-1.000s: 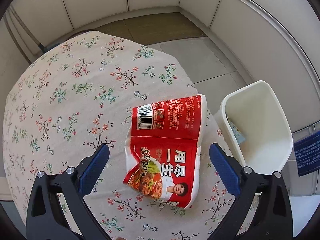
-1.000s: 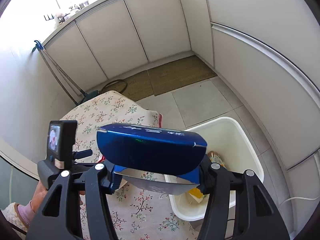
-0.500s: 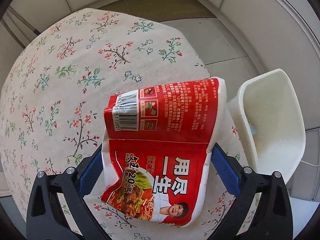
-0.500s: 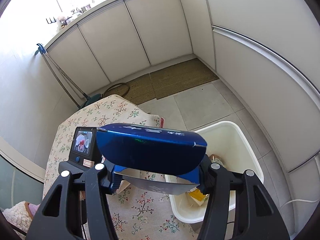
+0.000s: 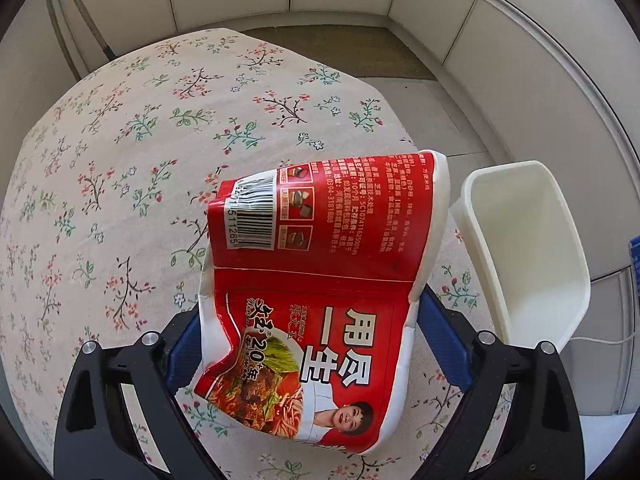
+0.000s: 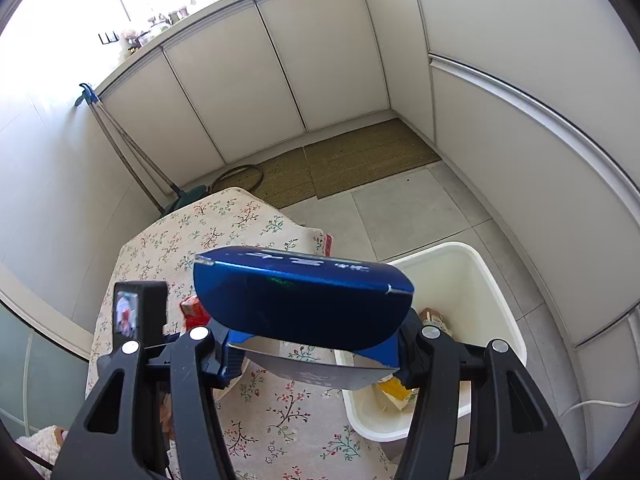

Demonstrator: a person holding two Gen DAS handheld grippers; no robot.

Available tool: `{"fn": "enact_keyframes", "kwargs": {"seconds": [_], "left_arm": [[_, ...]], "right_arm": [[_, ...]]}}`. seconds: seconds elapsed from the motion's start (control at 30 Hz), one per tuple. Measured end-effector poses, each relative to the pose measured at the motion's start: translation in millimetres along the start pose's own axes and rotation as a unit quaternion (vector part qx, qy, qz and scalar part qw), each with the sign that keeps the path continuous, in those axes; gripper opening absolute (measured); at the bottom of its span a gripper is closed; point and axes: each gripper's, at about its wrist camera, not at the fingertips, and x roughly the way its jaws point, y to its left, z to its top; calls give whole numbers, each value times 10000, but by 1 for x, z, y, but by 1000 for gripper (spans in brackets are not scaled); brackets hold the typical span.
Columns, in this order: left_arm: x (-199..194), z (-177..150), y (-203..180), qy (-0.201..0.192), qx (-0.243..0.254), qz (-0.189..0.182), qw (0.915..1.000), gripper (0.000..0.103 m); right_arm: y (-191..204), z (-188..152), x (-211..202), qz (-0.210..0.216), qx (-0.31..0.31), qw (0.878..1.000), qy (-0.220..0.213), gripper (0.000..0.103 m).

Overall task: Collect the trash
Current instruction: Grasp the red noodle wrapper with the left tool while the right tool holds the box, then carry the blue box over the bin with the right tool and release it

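Note:
In the left wrist view my left gripper (image 5: pixel 308 344) is shut on a crumpled red noodle packet (image 5: pixel 320 280) and holds it over the flowered table (image 5: pixel 120 160). The white trash bin (image 5: pixel 520 248) stands to the right, beside the table edge. In the right wrist view my right gripper (image 6: pixel 316 344) is shut on a shiny blue packet (image 6: pixel 304 300), held high above the table edge and the left rim of the bin (image 6: pixel 472 280). The bin holds some wrappers (image 6: pixel 394 390). The left gripper's camera block (image 6: pixel 140 316) shows at lower left.
The table wears a flowered cloth (image 6: pixel 224 224). Beyond it lie a tiled floor (image 6: pixel 400 208), a brown mat (image 6: pixel 360 152) and white cabinets (image 6: pixel 280 60). A mop (image 6: pixel 120 140) leans on the left wall. A white cable (image 6: pixel 592 404) runs by the bin.
My left gripper dropped to the red packet, closed on it and now holds it tilted up off the cloth. The right gripper keeps the blue packet, nearly still above the bin's edge.

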Motion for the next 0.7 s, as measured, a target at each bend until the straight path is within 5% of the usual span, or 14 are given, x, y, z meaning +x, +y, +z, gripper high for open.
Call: {"fn": "enact_keyframes", "kwargs": {"seconds": [0.33,0.7], "left_arm": [[-44,-26,-12,-200,-192,-512,9983,90],[-70,-19,-57,-486,96,-667,9965,90]], "right_arm": [[-32,-5,-16,-280,232,9992,-161,56],[-98,1,-1,-1182,766,9894,-364,56]]}}
